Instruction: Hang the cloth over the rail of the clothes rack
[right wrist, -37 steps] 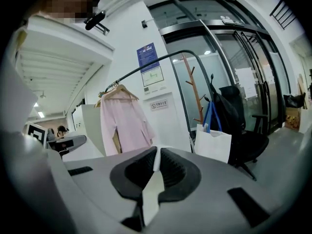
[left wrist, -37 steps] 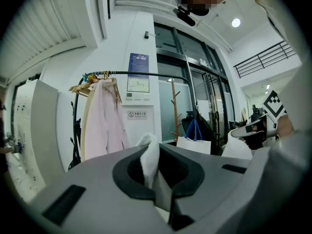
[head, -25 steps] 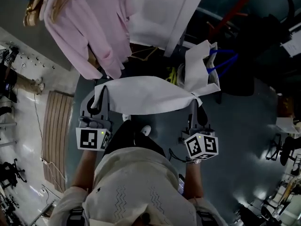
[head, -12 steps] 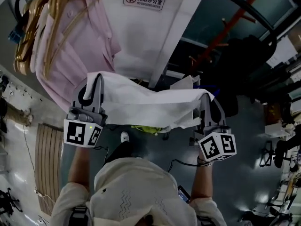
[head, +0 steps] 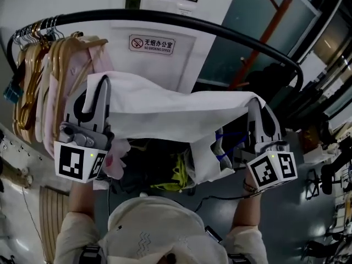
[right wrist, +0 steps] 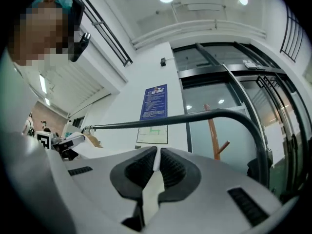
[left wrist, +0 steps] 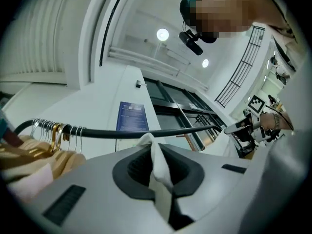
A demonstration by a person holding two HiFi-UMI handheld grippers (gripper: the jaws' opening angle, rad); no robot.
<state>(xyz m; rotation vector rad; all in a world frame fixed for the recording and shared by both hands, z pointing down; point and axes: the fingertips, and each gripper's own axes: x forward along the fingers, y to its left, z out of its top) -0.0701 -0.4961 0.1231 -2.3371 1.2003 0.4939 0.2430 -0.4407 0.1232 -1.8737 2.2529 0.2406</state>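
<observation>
A white cloth point(head: 165, 111) is stretched between my two grippers below and in front of the black rail point(head: 181, 27) of the clothes rack. My left gripper point(head: 99, 80) is shut on the cloth's left corner point(left wrist: 155, 165), which sticks up between its jaws. The right gripper point(head: 254, 103) is shut on the right corner point(right wrist: 152, 186). Part of the cloth point(head: 206, 158) sags down in the middle right. In both gripper views the rail point(left wrist: 146, 132) point(right wrist: 195, 118) runs across above the jaws.
Wooden hangers point(head: 38, 65) with a pink garment point(head: 60, 100) crowd the rail's left end. A white wall with a sign point(head: 153, 44) stands behind. An orange coat stand point(head: 258, 45) and dark bags point(head: 269, 78) are at the right. A green item point(head: 173, 175) lies below.
Both grippers have lifted the cloth from near the floor up towards the rail. The rail and hangers have come into the head view.
</observation>
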